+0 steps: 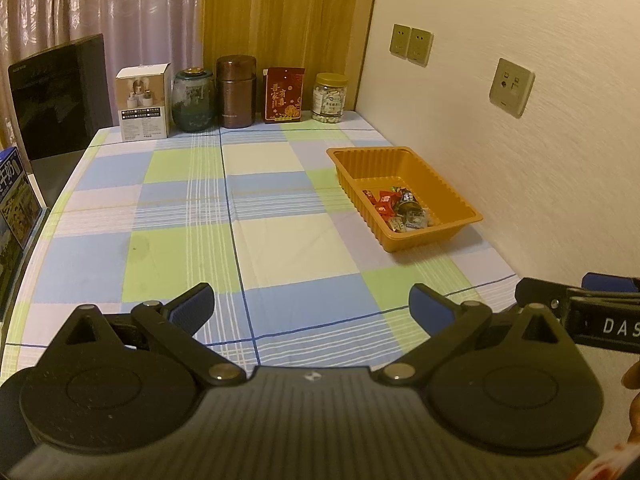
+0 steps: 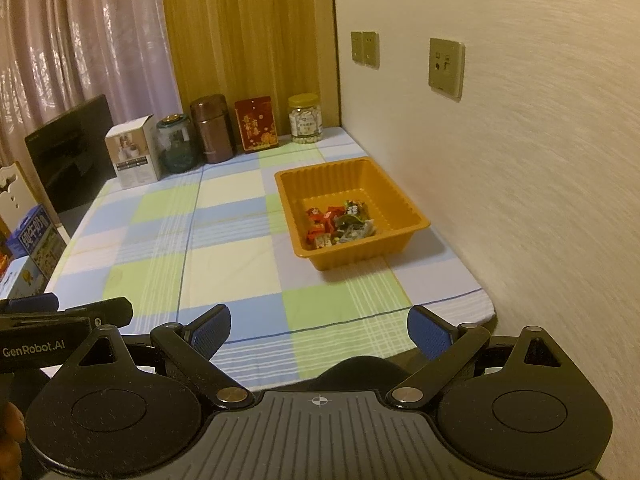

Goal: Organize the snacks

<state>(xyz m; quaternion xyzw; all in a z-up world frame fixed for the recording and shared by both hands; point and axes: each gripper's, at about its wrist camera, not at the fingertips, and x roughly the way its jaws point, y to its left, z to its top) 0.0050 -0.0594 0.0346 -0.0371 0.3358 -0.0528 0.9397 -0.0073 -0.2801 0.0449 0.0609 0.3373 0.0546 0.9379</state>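
Snacks lie heaped in the near corner of an orange tray at 1 o'clock on the checked bench, beside the wall. Left gripper and right gripper hover over the near edge, jaws spread wide, holding nothing. Jars line the 12 o'clock edge.

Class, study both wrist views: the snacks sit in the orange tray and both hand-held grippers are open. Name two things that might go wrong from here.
1. The snacks are heaped in the near corner of the orange tray; a grab there may nudge this seemingly light tray.
2. The left hand-held gripper and right hand-held gripper sit close side by side, so reaching together risks a collision.
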